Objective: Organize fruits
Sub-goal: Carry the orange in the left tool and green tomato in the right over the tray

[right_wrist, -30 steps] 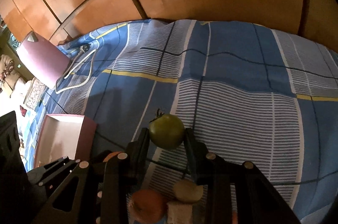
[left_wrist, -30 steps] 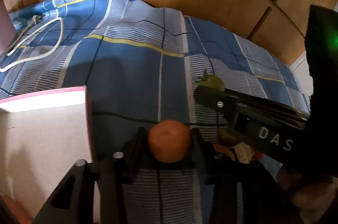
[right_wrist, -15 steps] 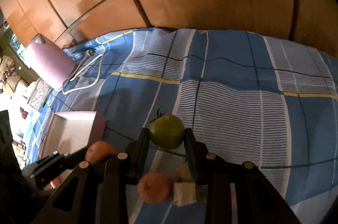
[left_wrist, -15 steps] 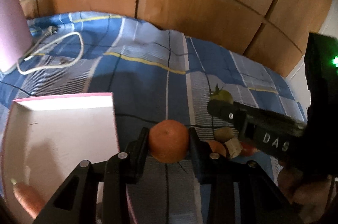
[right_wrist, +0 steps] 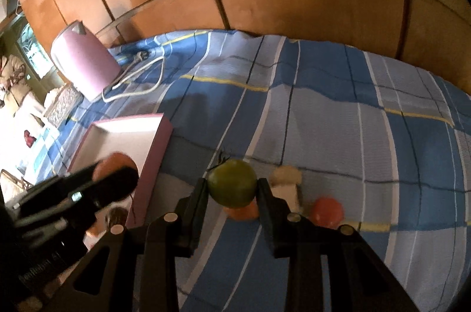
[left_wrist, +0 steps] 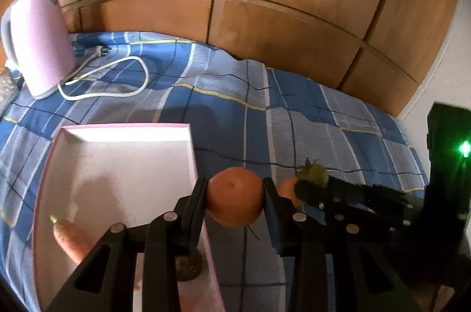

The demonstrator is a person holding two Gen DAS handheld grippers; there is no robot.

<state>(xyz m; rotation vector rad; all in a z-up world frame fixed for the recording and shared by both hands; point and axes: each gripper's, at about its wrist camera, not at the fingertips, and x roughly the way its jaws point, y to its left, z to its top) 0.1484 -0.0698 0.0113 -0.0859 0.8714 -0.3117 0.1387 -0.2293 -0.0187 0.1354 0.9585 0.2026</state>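
My left gripper is shut on an orange, held above the blue checked bedspread just right of the pink-rimmed white tray. A carrot and a dark round fruit lie in the tray. My right gripper is shut on a green tomato with a stem. In the left wrist view it shows at the right, holding the tomato. In the right wrist view the left gripper with the orange is at the lower left over the tray.
On the bedspread below the tomato lie an orange fruit, a red fruit and pale pieces. A pink kettle with a white cord stands at the back left. Wooden cupboard doors close off the far side.
Both grippers have risen and moved left with their fruit. More of the tray has come into view, with the carrot in it, and the kettle now shows.
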